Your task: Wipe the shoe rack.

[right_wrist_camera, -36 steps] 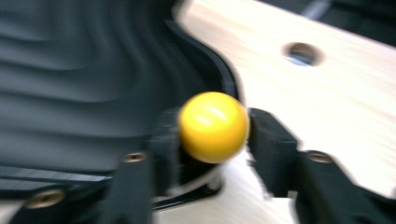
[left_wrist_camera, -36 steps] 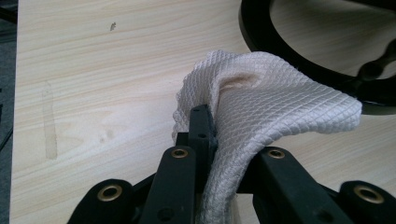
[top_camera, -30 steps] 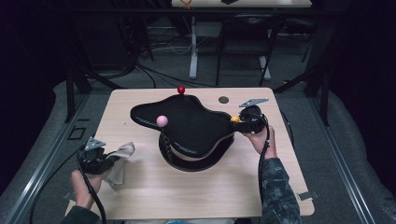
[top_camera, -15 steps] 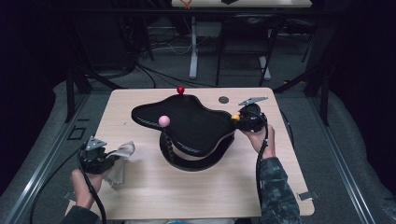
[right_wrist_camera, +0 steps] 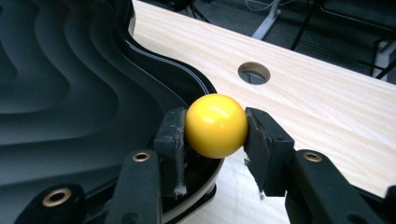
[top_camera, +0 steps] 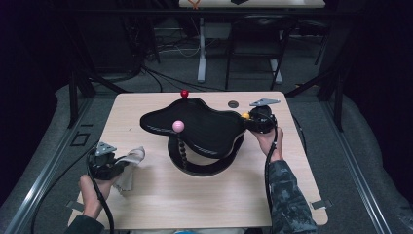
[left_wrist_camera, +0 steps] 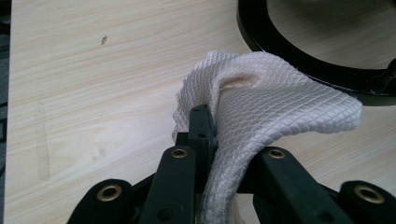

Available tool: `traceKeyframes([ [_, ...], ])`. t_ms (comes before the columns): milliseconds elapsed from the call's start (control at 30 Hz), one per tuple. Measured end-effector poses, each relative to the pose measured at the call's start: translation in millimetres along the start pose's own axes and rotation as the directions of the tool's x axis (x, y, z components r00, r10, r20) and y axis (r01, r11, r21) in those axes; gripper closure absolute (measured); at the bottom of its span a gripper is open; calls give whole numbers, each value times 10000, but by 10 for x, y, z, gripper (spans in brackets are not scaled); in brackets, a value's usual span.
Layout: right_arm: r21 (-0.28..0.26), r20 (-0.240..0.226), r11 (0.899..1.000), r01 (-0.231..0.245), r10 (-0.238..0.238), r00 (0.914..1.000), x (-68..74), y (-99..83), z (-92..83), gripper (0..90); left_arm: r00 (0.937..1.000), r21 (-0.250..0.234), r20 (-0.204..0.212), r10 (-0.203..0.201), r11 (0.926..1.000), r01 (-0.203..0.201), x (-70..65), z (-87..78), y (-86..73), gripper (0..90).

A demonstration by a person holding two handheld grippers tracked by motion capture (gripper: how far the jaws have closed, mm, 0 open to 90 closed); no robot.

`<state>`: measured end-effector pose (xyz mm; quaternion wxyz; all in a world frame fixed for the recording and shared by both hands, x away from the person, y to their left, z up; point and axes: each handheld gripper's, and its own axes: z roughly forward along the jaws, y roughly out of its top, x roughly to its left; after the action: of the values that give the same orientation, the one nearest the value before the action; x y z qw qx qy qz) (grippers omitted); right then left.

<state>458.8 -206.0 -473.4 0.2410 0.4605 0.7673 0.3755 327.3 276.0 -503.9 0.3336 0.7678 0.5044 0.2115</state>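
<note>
Since the earlier frames little had shifted in the high view: both hands kept their places, and only the right gripper (top_camera: 254, 118) changed, its jaws having just been closing around the yellow ball (top_camera: 245, 116) at the right edge of the black wavy tray (top_camera: 204, 127).

The right gripper view showed what the high view could not: the two pads pressed against opposite sides of the yellow ball (right_wrist_camera: 216, 125), which sat at the tray's rim (right_wrist_camera: 140, 51), with the round hole (right_wrist_camera: 254, 73) in the wooden table (right_wrist_camera: 327, 116) beyond it. The tray's rippled inner surface was plain there too.

The left gripper (top_camera: 111, 165) rested at the near left of the table (top_camera: 146, 204), its jaws pressed together on a white waffle-weave cloth (top_camera: 130, 162). The left gripper view showed the cloth (left_wrist_camera: 261, 107) bunched and rising from between the jaws, with the black ring base (left_wrist_camera: 303, 60) lying just beyond it.

From above, a pink ball (top_camera: 178, 126) sat on the tray atop a beaded stem, and a red ball (top_camera: 184, 93) stood at the tray's far edge.
</note>
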Motion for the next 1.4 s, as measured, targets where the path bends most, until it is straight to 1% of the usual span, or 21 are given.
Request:
traceKeyframes([
  [200,-18,-92,9999,-111,110,9999,-68,85,115,595,9999,-33,74,116,9999,-116,-27,16,28,814],
  [433,-171,-43,9995,-265,264,9996,-127,155,243,594,9998,-29,118,174,9998,-173,-42,29,36,814],
  [500,-196,-168,9987,-473,470,9988,-140,142,232,574,9998,-37,114,163,9999,-163,-45,25,34,813],
  [533,-200,-180,9979,-618,615,9979,-148,129,220,529,9998,-35,120,162,9999,-161,-42,21,35,812],
  [567,-355,-92,9960,-819,816,9966,-156,109,199,483,9998,-65,87,183,9998,-182,-38,16,34,810],
  [600,-353,-257,9941,-1022,1013,9945,-176,89,149,417,9999,-88,99,127,9999,-126,-38,11,33,810],
  [633,-528,-121,9921,-1139,1134,9935,-187,60,99,365,9999,-102,66,142,9998,-141,-36,5,32,810],
  [700,-675,-149,9889,-1326,1318,9912,-215,-8,-19,287,9999,-104,57,113,9999,-113,-31,1,30,810],
  [733,-748,-167,9870,-1425,1417,9898,-228,-44,-77,259,9999,-89,79,96,9999,-95,-26,-1,31,810],
  [767,-783,-100,9867,-1425,1422,9898,-235,-83,-138,237,10000,-117,54,60,9999,-60,-28,-1,30,810],
  [800,-956,41,9843,-1483,1494,9888,-233,-125,-195,214,10000,-123,47,69,9999,-69,-29,-2,31,810],
  [867,-901,-148,9848,-1482,1475,9890,-235,-203,-309,174,10000,-103,43,53,9999,-52,-29,-4,33,810],
  [933,-1046,-145,9826,-1533,1526,9882,-205,-299,-415,157,10000,-111,23,68,9999,-68,-30,-4,35,810],
  [967,-1215,-175,9792,-1623,1614,9867,-185,-354,-463,150,10000,-138,14,52,9999,-52,-32,-4,36,810],
  [1000,-1166,-177,9815,-1518,1508,9884,-160,-392,-505,149,10000,-147,3,77,9999,-77,-31,-6,38,810],
  [1033,-1184,-52,9830,-1400,1404,9901,-130,-426,-550,150,10000,-148,4,86,9999,-86,-30,-8,39,810],
  [1100,-1271,-193,9812,-1453,1440,9894,-64,-519,-641,149,10000,-180,13,77,9998,-77,-29,-12,40,810],
  [1267,-973,-281,9847,-1446,1425,9894,204,-777,-771,149,9999,-237,50,140,9996,-139,-16,-32,54,810],
  [1333,-928,-263,9876,-1267,1247,9918,313,-835,-800,147,9999,-241,51,152,9996,-151,-10,-35,51,810],
  [1367,-979,-282,9865,-1311,1289,9913,359,-861,-816,147,9999,-241,63,144,9996,-142,-3,-35,50,810],
  [1400,-1000,-459,9860,-1334,1293,9905,399,-884,-830,145,9999,-245,59,131,9996,-130,4,-34,50,810],
])
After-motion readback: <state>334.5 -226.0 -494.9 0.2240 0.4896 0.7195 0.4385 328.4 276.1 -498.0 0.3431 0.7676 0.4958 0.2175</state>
